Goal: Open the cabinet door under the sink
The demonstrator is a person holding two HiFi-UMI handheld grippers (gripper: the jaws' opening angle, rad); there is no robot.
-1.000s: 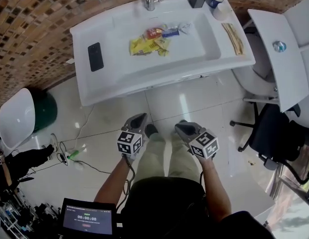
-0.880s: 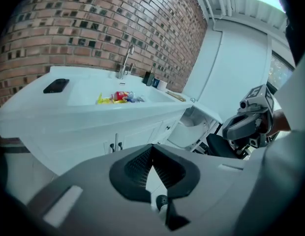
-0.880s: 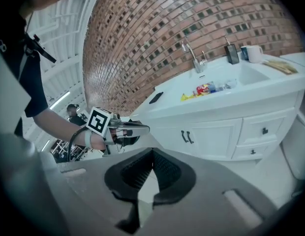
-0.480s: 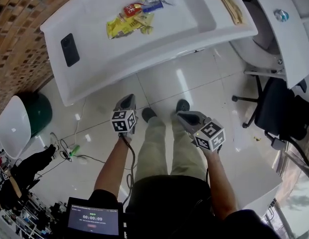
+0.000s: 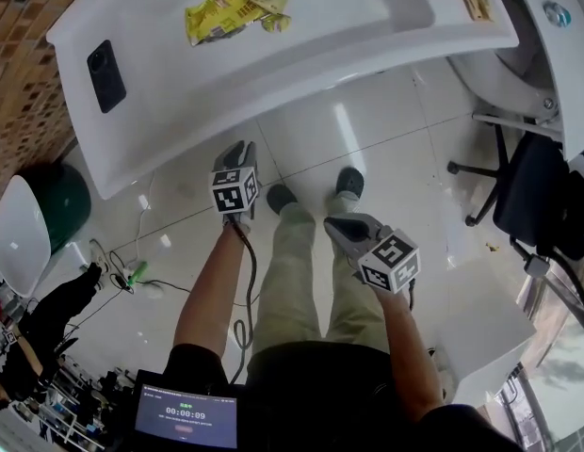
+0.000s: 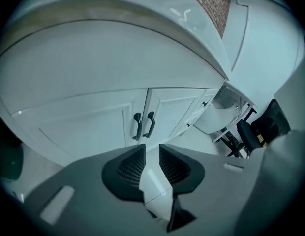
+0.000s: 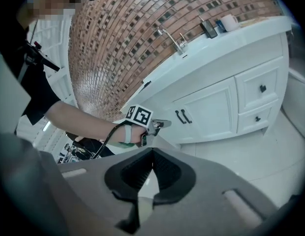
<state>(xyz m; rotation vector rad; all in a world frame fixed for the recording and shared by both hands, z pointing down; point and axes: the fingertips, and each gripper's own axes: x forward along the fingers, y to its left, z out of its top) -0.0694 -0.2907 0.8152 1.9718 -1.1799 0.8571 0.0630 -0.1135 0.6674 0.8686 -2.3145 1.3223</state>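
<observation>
Under the long white bench with its sunken sink, the pair of white panelled cabinet doors stands closed, their two dark curved handles side by side at the seam where the doors meet. The left gripper, grey with a marker cube, is held out in front of the sink and aims at those handles without touching them. Its fingers have just been opening and now stand a narrow gap apart, with only the glossy white floor tiles showing between them. The right gripper hangs farther from the sink, above the person's knee. Its fingers are pressed tip to tip with nothing held. Beside the sink bowl a flat black phone lies on the bench, and yellow and red snack packets lie inside the bowl. A black wheeled office chair stands off the sink's right end, and a dark green bin with a white lid stands off its left end.
</observation>
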